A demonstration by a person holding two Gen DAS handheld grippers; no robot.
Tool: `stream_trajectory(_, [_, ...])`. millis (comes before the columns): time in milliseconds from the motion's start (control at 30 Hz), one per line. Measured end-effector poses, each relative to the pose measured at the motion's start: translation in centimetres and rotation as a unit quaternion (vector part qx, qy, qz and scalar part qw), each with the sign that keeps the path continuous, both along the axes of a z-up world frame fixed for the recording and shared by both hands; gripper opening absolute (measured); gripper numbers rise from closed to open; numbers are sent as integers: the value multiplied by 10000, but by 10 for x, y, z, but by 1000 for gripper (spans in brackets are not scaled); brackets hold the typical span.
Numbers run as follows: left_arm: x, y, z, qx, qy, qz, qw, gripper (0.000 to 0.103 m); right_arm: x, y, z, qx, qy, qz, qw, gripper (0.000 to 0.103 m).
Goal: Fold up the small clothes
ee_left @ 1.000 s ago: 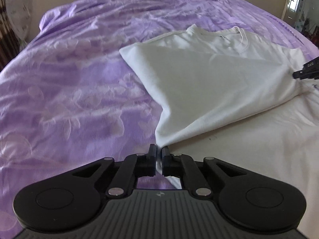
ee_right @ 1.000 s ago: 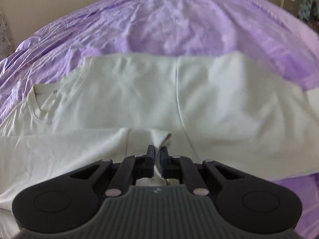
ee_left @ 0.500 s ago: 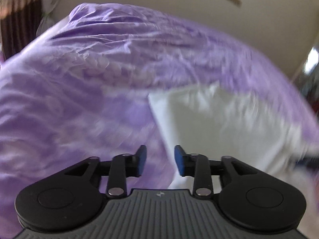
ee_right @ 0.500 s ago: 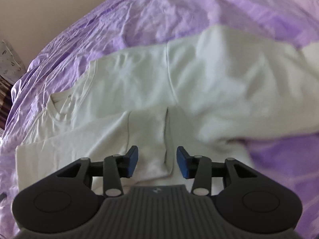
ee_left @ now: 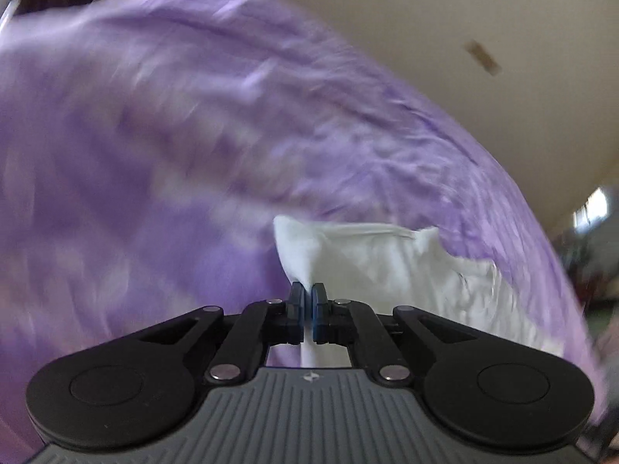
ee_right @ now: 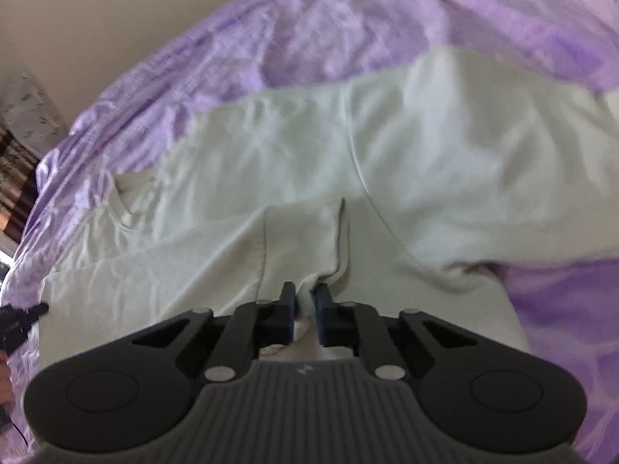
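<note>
Left wrist view: both hand-held grippers (ee_left: 308,297) (ee_right: 305,298) pinched on white T-shirt (ee_right: 445,143), purple bedspread (ee_left: 174,147) all around.

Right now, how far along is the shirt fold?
Done: the white T-shirt on the purple bedspread already has one side and a sleeve folded inward. In hand: the left gripper is shut on a shirt edge, and the right gripper is shut on bunched fabric near the folded sleeve. Left: the fold these grips set up, plus final flattening; the shirt looks only partly folded.
</note>
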State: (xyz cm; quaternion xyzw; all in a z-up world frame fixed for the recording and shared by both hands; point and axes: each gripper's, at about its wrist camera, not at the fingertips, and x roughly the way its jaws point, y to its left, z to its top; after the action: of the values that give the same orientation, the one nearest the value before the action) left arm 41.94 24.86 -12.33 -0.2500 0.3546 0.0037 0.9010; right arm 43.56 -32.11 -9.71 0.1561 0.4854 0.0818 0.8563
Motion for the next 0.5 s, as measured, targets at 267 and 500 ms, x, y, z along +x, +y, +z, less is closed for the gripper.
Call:
stream_trajectory(267, [15, -29, -25, 1707, 383, -561, 9830, 8, -6, 3, -11, -367, -114, 209, 9990, 5])
stream_trajectory(500, [-18, -22, 11, 1652, 453, -436, 9843, 14, -9, 5, -10, -781, -116, 165, 9967, 20])
